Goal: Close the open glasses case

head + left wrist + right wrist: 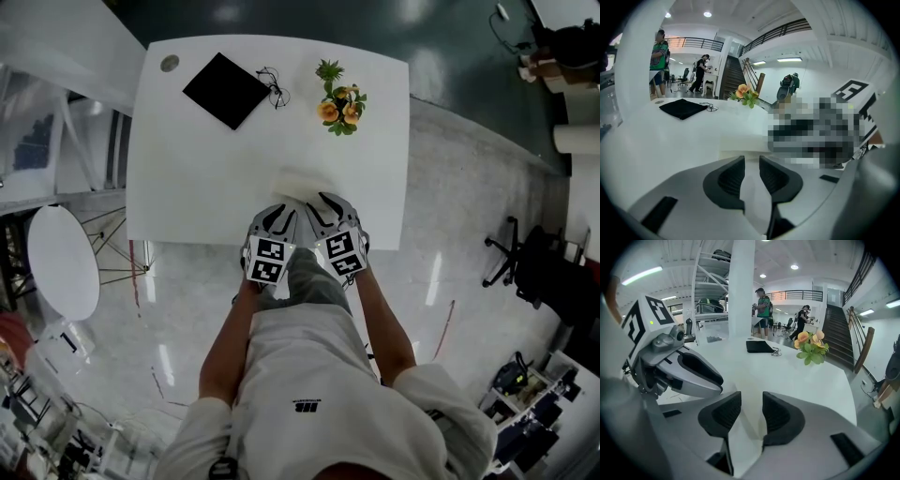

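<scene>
A pale cream glasses case (pixel 298 182) lies near the table's front edge, just ahead of both grippers; in the left gripper view the case (pixel 743 141) sits right beyond the jaws, and I cannot make out its lid. My left gripper (pixel 277 221) and right gripper (pixel 328 214) hover side by side at the white table's (pixel 206 169) front edge. Both sets of jaws stand close together with only a narrow slit, and nothing is between them (pixel 749 174) (pixel 751 417). The left gripper's body (pixel 670 364) shows in the right gripper view.
A flat black cloth (pixel 225 90) lies at the far left with a pair of glasses (pixel 273 87) beside it. A small flower pot (pixel 339 105) stands at the far right. A white round stool (pixel 62 261) is left of the table. People stand far behind.
</scene>
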A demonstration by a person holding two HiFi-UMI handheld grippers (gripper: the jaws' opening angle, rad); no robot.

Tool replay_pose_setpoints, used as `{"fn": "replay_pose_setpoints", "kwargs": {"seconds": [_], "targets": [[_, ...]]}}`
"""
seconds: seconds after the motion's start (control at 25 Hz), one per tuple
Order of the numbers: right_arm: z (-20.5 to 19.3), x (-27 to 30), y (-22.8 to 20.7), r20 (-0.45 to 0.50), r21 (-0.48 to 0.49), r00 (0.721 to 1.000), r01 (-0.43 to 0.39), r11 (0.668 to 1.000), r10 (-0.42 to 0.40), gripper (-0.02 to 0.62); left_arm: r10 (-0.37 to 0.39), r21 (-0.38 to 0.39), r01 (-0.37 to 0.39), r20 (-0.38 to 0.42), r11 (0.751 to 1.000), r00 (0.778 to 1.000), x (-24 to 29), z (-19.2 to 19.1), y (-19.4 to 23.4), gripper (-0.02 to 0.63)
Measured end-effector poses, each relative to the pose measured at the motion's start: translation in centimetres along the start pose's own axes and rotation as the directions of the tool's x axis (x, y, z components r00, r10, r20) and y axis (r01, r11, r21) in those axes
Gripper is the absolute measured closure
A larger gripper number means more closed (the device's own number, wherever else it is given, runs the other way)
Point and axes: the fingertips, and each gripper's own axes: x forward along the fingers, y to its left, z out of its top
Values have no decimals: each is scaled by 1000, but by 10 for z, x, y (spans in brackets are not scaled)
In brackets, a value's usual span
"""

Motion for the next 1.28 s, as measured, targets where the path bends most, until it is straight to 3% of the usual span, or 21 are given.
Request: {"fn": "replay_pose_setpoints", "kwargs": {"seconds": [0.44,0.76,1.0,1.28], "targets": [[30,-58,17,108,61,986,122,991,-128,465,1,144,-19,128,989,992,-60,33,-3,492],[70,-124,39,233,110,947,201,973,-222,465,-12,206,-49,285,977,958,-135,72,-15,482],[83,-171,65,300,118,911,259,958,-284,465,-26,237,-61,350,970,936,-187,70,-33,480],[83,-202,88,326,159,895,266,951,-305,465,-32,273,-74,366,959,930,-220,60,-47,480]]}}
